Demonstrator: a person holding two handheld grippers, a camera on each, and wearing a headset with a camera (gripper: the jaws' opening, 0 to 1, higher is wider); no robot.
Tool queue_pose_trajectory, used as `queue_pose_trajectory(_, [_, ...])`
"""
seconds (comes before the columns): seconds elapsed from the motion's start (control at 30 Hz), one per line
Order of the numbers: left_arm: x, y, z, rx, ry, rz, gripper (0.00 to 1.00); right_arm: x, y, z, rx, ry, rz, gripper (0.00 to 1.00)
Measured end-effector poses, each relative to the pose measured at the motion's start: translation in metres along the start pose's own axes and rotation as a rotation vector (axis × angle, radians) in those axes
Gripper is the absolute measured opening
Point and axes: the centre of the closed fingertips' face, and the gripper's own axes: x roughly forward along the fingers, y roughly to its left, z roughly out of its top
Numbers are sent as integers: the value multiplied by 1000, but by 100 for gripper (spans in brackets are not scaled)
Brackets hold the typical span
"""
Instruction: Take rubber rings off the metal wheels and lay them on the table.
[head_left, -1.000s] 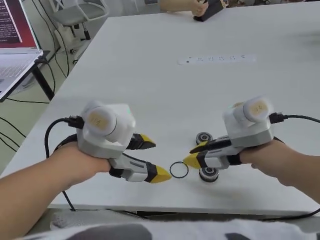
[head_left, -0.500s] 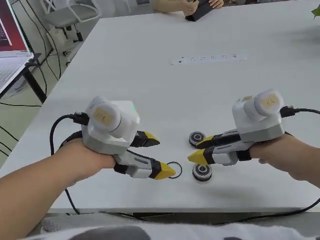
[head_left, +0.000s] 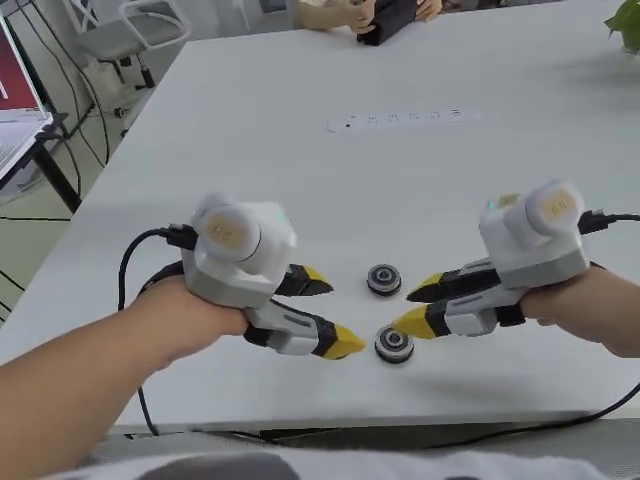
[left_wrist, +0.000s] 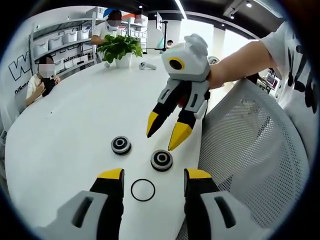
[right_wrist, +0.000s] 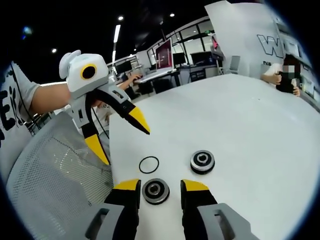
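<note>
Both hands work close to the near edge of the table (head_left: 300, 140), with the claws aimed inward at each other, tips near but apart. The left hand (head_left: 185, 318) comes in from the near left corner with its forearm low and holds the left claw (head_left: 340, 315) roughly level, jaws spread wide. In the left gripper view the loose rubber ring (left_wrist: 143, 190) lies flat on the table between them, untouched. The right hand (head_left: 575, 305) reaches in from the right edge and tilts the right claw (head_left: 403, 309) slightly down, jaws open and straddling the near wheel (head_left: 394, 345) without gripping it. The far wheel (head_left: 384, 280) sits just beyond, farther from the near edge.
</note>
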Motion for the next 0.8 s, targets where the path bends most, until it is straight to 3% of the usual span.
queue_pose_trajectory(0.3, [11, -2, 0, 8, 14, -15, 44, -4, -1, -11, -20, 25, 11, 30])
queue_pose_trajectory(0.8, [31, -10, -3, 14, 41, -53, 40, 4, -3, -33, -85, 90, 30, 28])
